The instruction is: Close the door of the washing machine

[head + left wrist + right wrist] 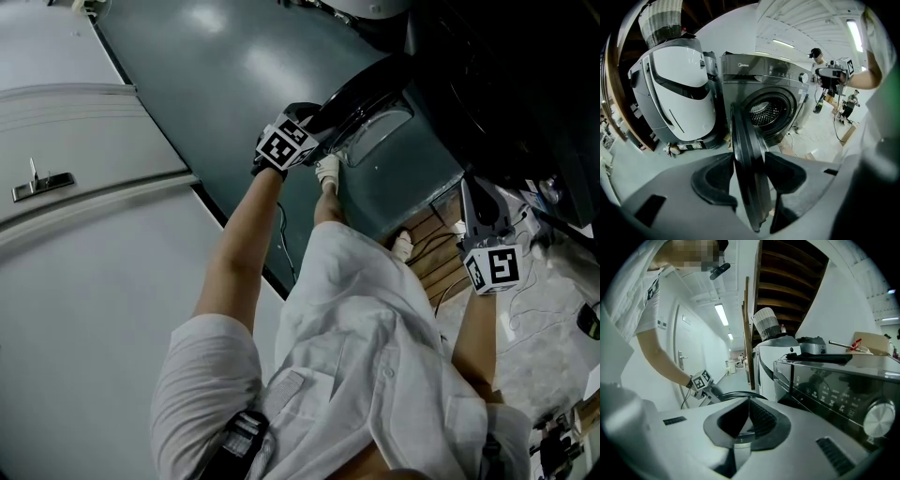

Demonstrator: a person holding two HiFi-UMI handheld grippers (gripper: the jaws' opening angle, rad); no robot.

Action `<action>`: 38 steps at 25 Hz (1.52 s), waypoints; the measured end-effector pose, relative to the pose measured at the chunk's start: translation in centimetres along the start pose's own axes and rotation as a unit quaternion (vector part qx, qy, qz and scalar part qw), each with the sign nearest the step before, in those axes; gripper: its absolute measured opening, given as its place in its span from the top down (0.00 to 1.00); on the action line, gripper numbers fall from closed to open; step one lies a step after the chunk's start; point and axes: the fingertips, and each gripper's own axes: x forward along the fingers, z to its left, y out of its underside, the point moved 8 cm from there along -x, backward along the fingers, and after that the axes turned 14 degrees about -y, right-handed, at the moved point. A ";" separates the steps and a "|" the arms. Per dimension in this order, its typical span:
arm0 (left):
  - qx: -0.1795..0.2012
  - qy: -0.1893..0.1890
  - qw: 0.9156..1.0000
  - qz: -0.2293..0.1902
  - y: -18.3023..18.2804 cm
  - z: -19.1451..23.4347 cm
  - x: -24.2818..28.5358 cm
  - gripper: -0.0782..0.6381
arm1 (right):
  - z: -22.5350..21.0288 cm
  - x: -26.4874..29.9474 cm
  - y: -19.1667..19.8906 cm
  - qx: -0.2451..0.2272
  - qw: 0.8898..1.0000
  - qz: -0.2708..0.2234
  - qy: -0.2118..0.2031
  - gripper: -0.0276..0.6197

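While left gripper (749, 161) pinches door (740, 126) at rim, pads pressing either face, I read grip as firm; jaws about half spread, door edge filling gap. Door stands open, edge-on to me, rim running upright between pads. Drum opening (764, 112) lies beyond and right of door, so swing goes rightward toward washing machine (754, 70) front. Right gripper (749, 401) jaws together, empty, near control panel (834, 390), well apart from door. Left hand nearer; its job, I judge.
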 end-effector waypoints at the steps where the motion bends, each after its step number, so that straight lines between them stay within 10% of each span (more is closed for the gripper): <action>1: 0.000 0.003 1.000 0.000 -0.1 -0.8 -0.1 0.59 | 0.2 -0.5 0.1 0.000 1.000 -0.002 0.001 0.91; 17: -0.056 0.071 0.995 -0.039 -3.8 -13.7 0.8 0.57 | 1.2 -9.7 2.9 0.013 0.998 -0.013 0.057 0.91; 28: -0.020 0.136 0.988 -0.074 -9.7 -20.2 3.9 0.51 | 1.4 -16.0 4.1 0.021 0.993 -0.016 0.118 0.91; 38: 0.034 0.107 0.987 -0.111 -13.9 -24.2 6.7 0.50 | 2.1 -20.5 6.1 0.037 0.985 -0.006 0.168 0.91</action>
